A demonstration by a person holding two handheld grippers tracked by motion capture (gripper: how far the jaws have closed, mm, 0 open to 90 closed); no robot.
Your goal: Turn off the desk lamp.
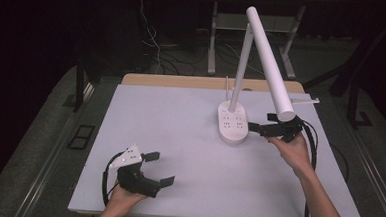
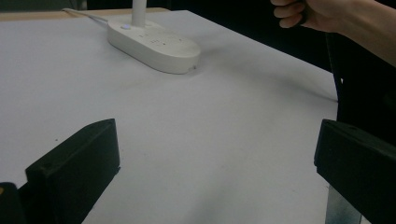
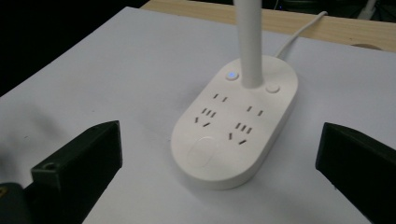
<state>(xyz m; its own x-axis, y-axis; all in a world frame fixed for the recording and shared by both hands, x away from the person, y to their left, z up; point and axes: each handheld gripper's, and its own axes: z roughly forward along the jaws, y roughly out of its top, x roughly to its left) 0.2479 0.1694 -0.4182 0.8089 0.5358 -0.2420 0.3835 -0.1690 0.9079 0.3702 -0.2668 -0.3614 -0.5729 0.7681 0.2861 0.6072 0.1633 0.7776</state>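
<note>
White plastic desk lamp (image 1: 242, 81) stood upright at the table's far centre-right. Its oval base (image 3: 236, 126) lay flat on the white tabletop and carried socket slots in two columns, a round button lit blue (image 3: 231, 75), a second unlit button (image 3: 272, 88) and a shallow oval pad at the near end. A slim stem rose from the base; the long tubular head slanted down to the right. A white cord ran off the back.

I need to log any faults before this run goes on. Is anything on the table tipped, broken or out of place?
Nothing stands out. The lamp base sits flat on the table, its stem upright and its cord running off the back edge. The right gripper is open beside the base, and the left gripper is open near the front edge.
</note>
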